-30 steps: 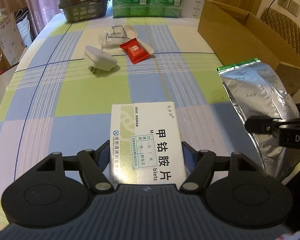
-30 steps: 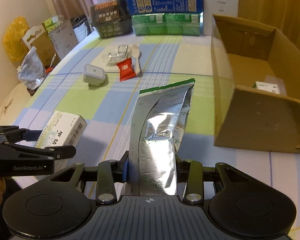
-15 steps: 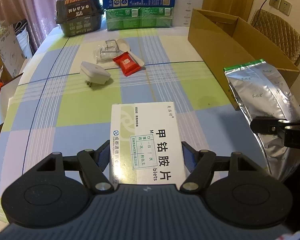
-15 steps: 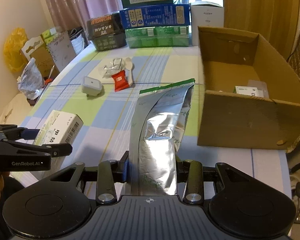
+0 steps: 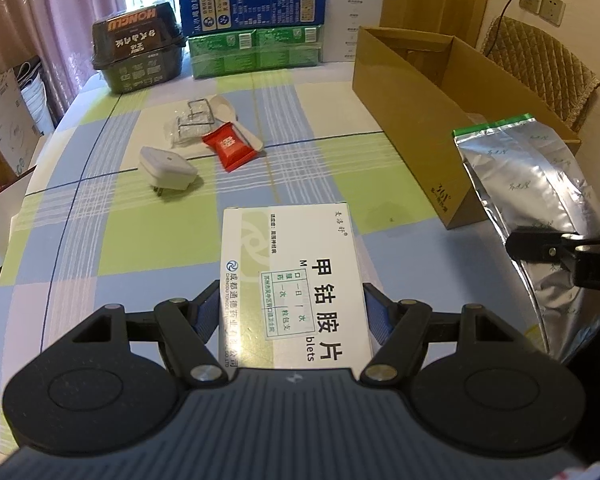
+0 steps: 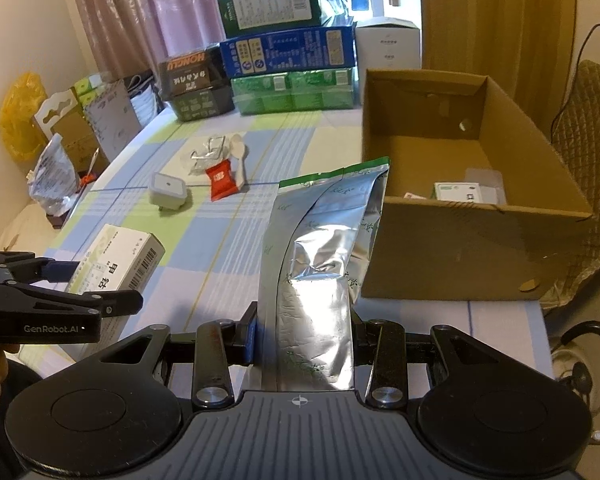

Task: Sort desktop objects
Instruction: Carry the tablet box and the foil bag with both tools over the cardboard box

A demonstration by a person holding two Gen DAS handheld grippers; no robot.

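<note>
Silver foil pouch [image 6: 316, 264] is clamped in the right hand-held gripper [image 6: 304, 340]; the white medicine box [image 5: 296, 280] is pinched in the left hand-held gripper [image 5: 288, 316]. Both are lifted above the checked desk [image 5: 148, 232], seemingly mid-carry. The cardboard box [image 6: 460, 216] at two o'clock looks like the destination: reach over its rim, then release. Charger [image 6: 168, 192] and red packet [image 6: 220, 180] wait at eleven o'clock.

both grippers higher above the table than a second ago, silver foil pouch [image 6: 316, 264] raised nearer the cardboard box [image 6: 460, 256] rim, white medicine box [image 5: 296, 284] lifted, box interior now visible
</note>
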